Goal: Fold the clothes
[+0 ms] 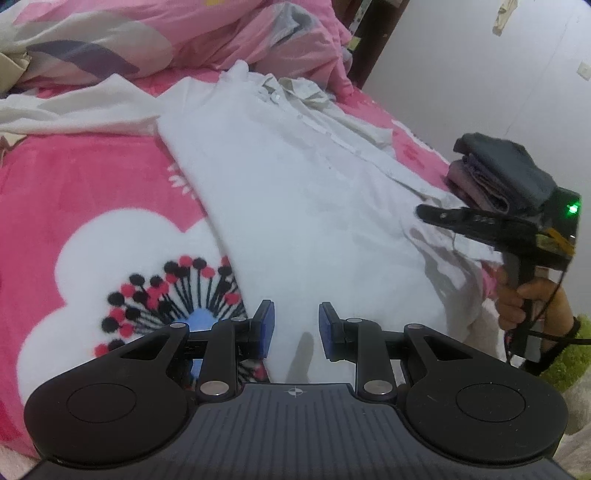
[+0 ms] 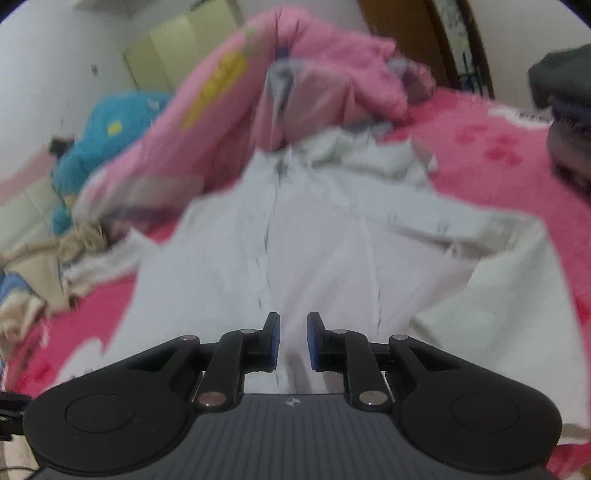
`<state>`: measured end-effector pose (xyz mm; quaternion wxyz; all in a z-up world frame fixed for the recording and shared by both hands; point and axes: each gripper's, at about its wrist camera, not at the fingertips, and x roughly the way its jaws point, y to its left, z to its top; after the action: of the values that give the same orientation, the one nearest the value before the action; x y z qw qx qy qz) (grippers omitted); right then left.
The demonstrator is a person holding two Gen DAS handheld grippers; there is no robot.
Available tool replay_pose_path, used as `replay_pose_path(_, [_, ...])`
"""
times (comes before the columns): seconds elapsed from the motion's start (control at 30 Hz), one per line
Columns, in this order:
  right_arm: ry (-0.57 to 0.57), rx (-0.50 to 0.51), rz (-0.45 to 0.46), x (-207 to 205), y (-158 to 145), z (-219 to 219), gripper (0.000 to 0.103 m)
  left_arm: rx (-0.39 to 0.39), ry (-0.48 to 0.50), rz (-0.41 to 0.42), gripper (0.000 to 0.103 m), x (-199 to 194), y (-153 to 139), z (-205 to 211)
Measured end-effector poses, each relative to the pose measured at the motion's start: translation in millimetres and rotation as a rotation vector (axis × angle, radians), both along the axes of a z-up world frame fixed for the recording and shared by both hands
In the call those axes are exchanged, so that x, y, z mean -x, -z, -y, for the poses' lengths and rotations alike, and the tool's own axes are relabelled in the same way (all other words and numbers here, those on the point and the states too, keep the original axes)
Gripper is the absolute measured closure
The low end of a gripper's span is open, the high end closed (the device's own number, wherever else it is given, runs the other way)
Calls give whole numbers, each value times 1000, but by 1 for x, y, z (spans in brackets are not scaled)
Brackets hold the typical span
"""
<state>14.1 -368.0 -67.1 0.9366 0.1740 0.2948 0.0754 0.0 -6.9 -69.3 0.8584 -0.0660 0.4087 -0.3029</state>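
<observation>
A white button-front shirt [image 1: 295,184] lies flat on a pink flowered blanket [image 1: 81,192], collar towards the far end. My left gripper [image 1: 295,328] hovers low over the shirt's near hem, left of its middle; its blue pads stand a little apart with no cloth between them. My right gripper [image 1: 424,212], held by a hand [image 1: 517,299], reaches in from the right over the shirt's right edge. In the blurred right wrist view the right gripper [image 2: 293,332] sits above the shirt [image 2: 314,240], pads narrowly apart with nothing pinched. A sleeve [image 2: 480,229] lies across the shirt's right side.
A stack of folded dark clothes [image 1: 506,177] sits at the blanket's right edge, also seen as folded dark clothes [image 2: 569,122]. A heaped pink quilt [image 1: 184,33] fills the far end. Another white garment [image 1: 74,107] lies at left. A blue plush toy [image 2: 110,125] and beige cloth [image 2: 33,266] lie further left.
</observation>
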Motion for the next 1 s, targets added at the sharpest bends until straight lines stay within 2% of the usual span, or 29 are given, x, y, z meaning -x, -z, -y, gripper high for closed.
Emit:
replay_pose_path(0.13, [110,-26,-4,17,-6,24,84,11,13,11,77,-6,1,6])
replay_pose_path(0.23, [170,1,-37,33,-2,38,80,-2,30,-8,77,-10,7,15])
replay_pose_path(0.4, [174,159,-42,51,-1,33,67,-39,47,-8,77,-12,10,30])
replay_pose_path(0.57, [159,359,16,46,-3,15,66,-76,52,-2,77,-14,12,40])
replay_pose_path(0.67, [180,415,17,42,-1,15,66,-85,41,-2,77,-13,12,43])
replay_pose_path(0.83, [348,265,59,68,-6,50,66,-101,33,-1,77,-11,11,46])
replay_pose_path(0.87, [371,239,66,73,-7,56,63,-105,34,0,77,-11,11,48])
replay_pose_path(0.93, [333,229,74,82,-4,60,64,-113,34,1,77,-12,11,49])
replay_pose_path(1.0, [261,295,101,88,-3,49,64,-118,28,1,77,-14,12,52])
